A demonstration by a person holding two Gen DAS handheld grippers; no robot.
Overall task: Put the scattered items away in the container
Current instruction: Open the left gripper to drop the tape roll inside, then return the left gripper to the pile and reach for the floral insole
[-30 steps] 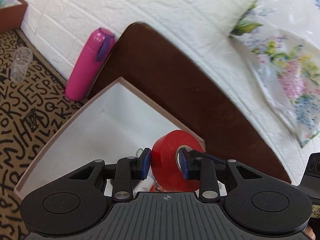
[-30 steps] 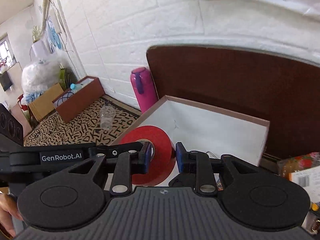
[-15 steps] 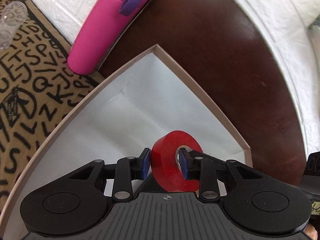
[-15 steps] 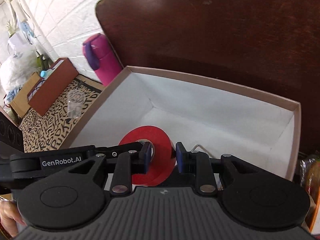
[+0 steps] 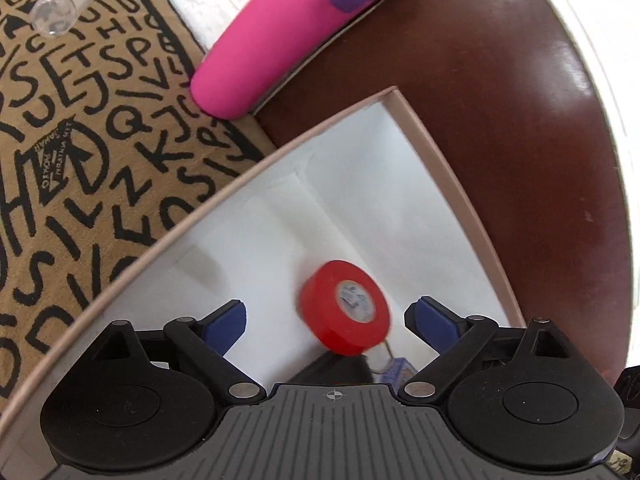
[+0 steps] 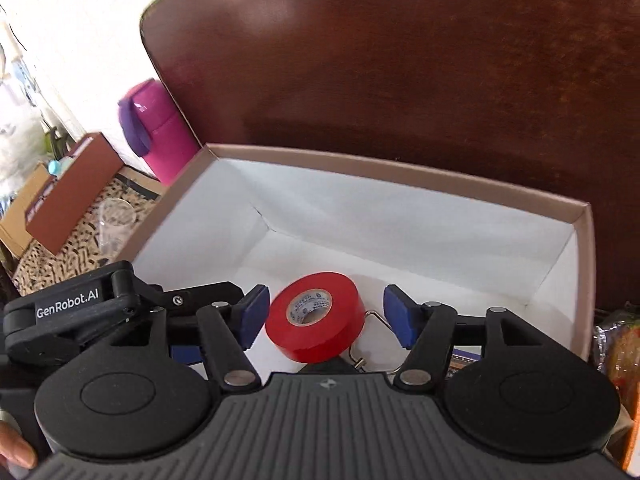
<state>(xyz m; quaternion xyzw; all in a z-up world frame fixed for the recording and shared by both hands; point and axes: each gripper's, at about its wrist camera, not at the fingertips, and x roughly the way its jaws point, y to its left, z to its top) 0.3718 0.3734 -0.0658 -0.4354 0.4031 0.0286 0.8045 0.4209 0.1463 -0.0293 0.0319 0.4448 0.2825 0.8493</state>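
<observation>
"While the left gripper [image 5: 325,318] hung tilted down over the box [image 5: 436,152], were its fingers spread?"

"Wide apart, gripping nothing. The red tape roll [image 5: 345,307] sat between them inside the box, touching neither."

"And the right gripper [image 6: 322,318]?"

"Also splayed and released, angled over the box's near side, with the pink bottle [image 6: 160,136] at ten o'clock."

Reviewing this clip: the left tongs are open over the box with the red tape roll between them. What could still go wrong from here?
1. The red tape roll looks motion-blurred and tilted between the open left tongs; it may roll across the white box floor.
2. It sits by a metal clip and could land on it and settle unevenly.
3. The open right tongs bracket the roll in their view, so pulling out carelessly might knock it.
</observation>
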